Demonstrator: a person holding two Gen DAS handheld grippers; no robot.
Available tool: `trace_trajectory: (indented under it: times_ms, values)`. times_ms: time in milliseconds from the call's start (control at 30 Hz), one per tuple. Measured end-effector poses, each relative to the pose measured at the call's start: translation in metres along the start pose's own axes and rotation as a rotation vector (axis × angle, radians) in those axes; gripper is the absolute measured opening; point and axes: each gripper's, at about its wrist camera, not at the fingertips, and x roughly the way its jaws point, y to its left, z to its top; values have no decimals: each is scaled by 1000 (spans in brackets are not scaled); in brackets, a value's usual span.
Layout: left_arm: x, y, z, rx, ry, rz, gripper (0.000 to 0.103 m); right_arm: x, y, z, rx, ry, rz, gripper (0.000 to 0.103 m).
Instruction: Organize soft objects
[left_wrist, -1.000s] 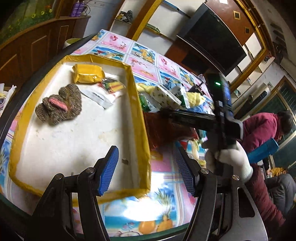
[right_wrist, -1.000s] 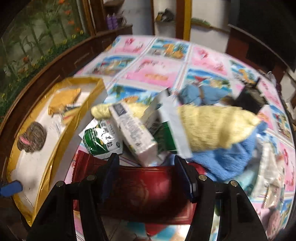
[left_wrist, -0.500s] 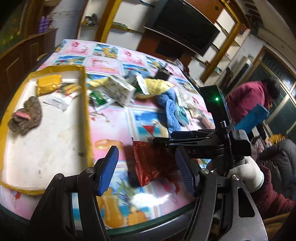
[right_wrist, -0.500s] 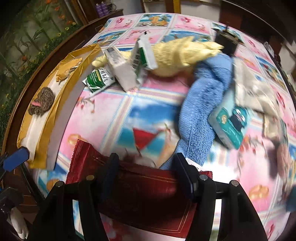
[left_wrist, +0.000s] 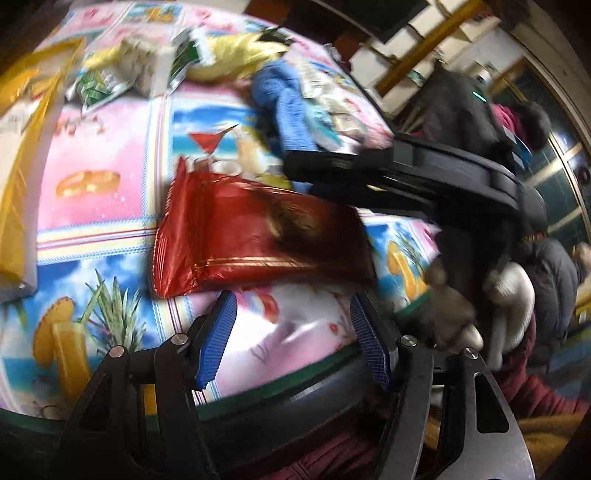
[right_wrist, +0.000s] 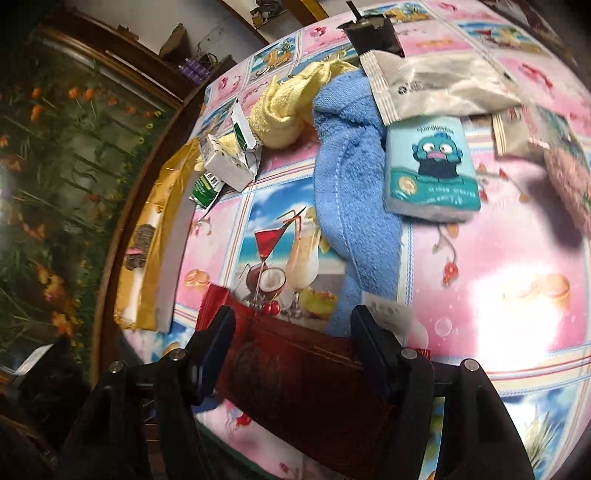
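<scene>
A shiny red packet (left_wrist: 251, 236) hangs low over the patterned tablecloth near the table's front edge. My right gripper (right_wrist: 293, 332) is shut on it, and the packet (right_wrist: 295, 365) spreads past both fingers. In the left wrist view the right gripper (left_wrist: 306, 177) reaches in from the right, held by a white-gloved hand (left_wrist: 509, 288). My left gripper (left_wrist: 291, 332) stands open with nothing between its blue pads, just in front of the packet. Behind lie a blue towel (right_wrist: 351, 177) and a yellow towel (right_wrist: 284, 107).
A yellow-rimmed tray (right_wrist: 155, 236) sits at the table's left edge. A teal tissue pack (right_wrist: 430, 166), a white pouch (right_wrist: 436, 85), a white carton (right_wrist: 229, 166) and a green packet (right_wrist: 205, 188) lie among the towels. A person in dark red (left_wrist: 506, 114) is beyond the table.
Both grippers swung right, away from the tray, toward the table's front edge. The red packet travelled with the right gripper. The left gripper stayed open and empty.
</scene>
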Motion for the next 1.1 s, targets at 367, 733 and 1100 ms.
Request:
trace_trajectory:
  times_ms: [367,733,1100]
  values:
    - [24,-5,56,-24,-40,78,65,-16,-30,-29,179,-19,308,70]
    - [49,-44,43,120,-60,325,77,-65,-63,-24,144,-218,51,70]
    - [67,-45,43,243,-115,448,75,-86,-78,5,92,-345,-319,70]
